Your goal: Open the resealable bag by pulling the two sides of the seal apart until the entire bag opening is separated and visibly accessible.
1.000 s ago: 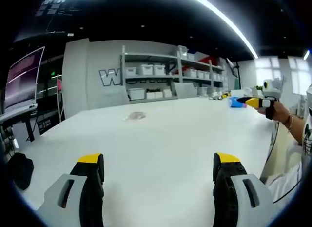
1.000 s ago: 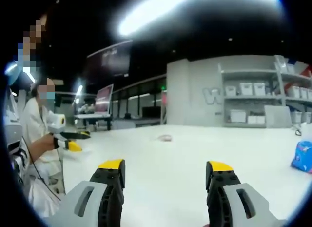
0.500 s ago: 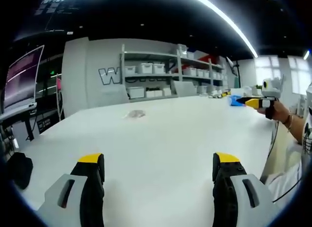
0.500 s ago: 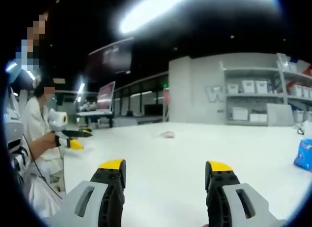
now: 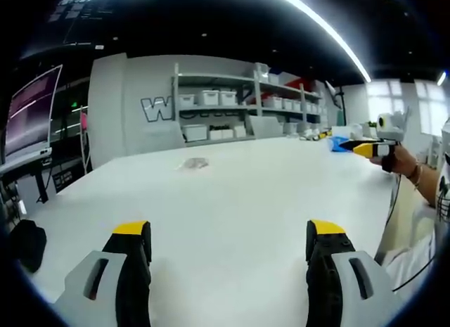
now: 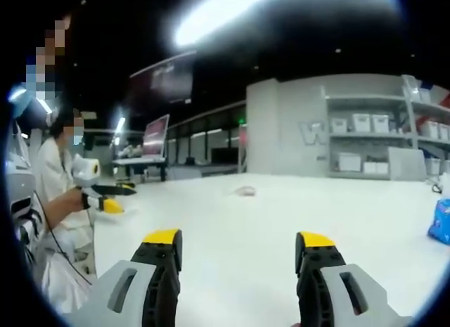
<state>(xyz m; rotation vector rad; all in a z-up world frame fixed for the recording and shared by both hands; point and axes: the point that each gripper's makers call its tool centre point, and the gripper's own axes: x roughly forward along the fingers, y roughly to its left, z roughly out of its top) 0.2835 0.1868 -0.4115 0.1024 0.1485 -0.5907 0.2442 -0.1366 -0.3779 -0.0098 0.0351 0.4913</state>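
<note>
Little changed from a second ago: both pairs of yellow-tipped black jaws as wide apart as before, nothing between them. Left gripper [image 5: 228,237] low over the bare white tabletop [image 5: 239,200]; right gripper [image 6: 235,248] likewise, its view swung slightly so the blue packet [image 6: 441,221] sits closer to the edge. Farther off, mid-table, small clear resealable bag [image 5: 194,163] [image 6: 245,191] lying flat, well apart from both grippers; too small to tell its long axis or facing. Beyond, grey shelving with white bins [image 5: 211,116].
</note>
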